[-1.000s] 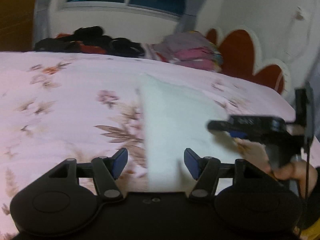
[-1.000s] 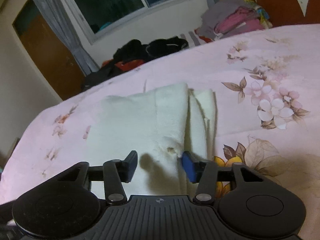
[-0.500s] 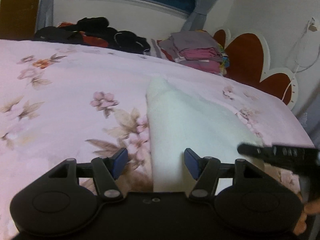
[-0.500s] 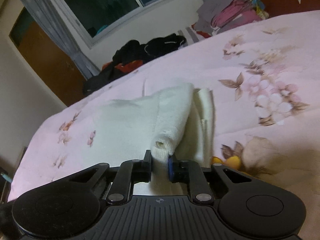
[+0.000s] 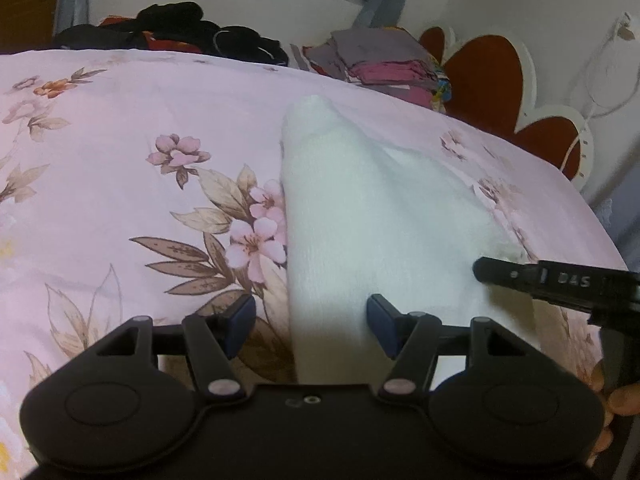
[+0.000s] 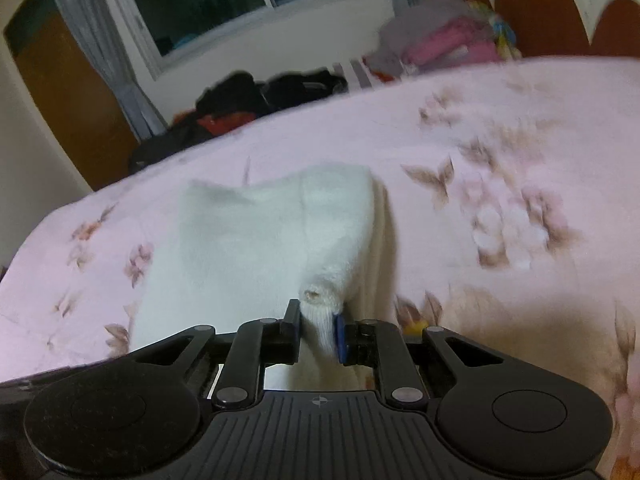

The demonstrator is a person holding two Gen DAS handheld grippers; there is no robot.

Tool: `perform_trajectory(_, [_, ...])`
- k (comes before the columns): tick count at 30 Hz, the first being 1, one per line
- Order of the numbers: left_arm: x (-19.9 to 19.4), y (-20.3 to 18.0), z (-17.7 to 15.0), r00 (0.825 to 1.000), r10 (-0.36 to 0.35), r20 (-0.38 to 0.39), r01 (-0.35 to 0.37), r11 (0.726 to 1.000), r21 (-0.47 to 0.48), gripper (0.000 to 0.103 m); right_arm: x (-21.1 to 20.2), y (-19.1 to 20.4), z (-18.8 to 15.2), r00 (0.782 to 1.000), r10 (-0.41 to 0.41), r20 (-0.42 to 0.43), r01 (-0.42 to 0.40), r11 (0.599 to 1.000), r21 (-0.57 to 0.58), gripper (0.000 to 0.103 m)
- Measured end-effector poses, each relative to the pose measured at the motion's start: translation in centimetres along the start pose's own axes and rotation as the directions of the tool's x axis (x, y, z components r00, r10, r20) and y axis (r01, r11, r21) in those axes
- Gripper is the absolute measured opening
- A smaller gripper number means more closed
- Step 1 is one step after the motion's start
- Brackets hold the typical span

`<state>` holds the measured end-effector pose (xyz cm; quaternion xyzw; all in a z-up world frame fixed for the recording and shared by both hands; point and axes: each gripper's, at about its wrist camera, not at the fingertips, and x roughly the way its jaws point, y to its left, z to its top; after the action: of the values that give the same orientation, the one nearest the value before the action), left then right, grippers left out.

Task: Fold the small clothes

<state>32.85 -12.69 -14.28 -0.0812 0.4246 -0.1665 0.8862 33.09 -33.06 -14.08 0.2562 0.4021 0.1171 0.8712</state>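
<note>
On the bed [image 5: 120, 128], near its front edge, lies the white garment [image 5: 360, 216], one corner raised so it can be folded over. Folded clothes [image 5: 384, 64] and dark clothes [image 5: 188, 28] sit along the far edge, well clear. The right gripper [image 6: 318, 330] pinches that raised corner; the left gripper [image 5: 311, 326] hangs spread over the garment's near edge, gripping nothing.

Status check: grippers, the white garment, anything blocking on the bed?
Right gripper shut on white garment, near corner pinched. Left gripper open over its edge, not gripping. Garment on the floral bedsheet. Nothing in the way.
</note>
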Motion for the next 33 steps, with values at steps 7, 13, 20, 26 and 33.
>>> perform_trajectory(7, [-1.5,0.6,2.0,0.999,-0.018,0.027,0.018,1.000,-0.005,0.061,-3.2,-0.4,-1.9,0.996,0.058,-0.066,-0.053,0.996,0.075,0.016])
perform_trajectory(13, [-0.3,0.9,3.7,0.999,-0.002,0.042,0.003,1.000,-0.029,0.061,-4.6,-0.2,-5.3,0.993,0.020,-0.115,-0.014,0.999,0.052,0.016])
perform_trajectory(20, [0.4,1.0,4.1,0.999,-0.017,0.035,0.019,0.998,-0.052,0.062,-5.9,-1.6,-6.6,0.986,0.023,-0.164,-0.008,0.996,0.093,0.016])
perform_trajectory(26, [1.2,0.9,7.1,0.997,-0.013,0.070,0.020,0.995,-0.095,0.062,-6.7,-1.4,-1.6,1.000,0.011,-0.016,-0.009,0.996,0.090,0.017])
perform_trajectory(33, [4.4,0.7,9.1,0.998,0.024,0.063,-0.016,0.993,-0.119,0.062,-2.2,1.0,4.7,0.994,-0.013,0.111,0.010,0.999,0.031,0.075])
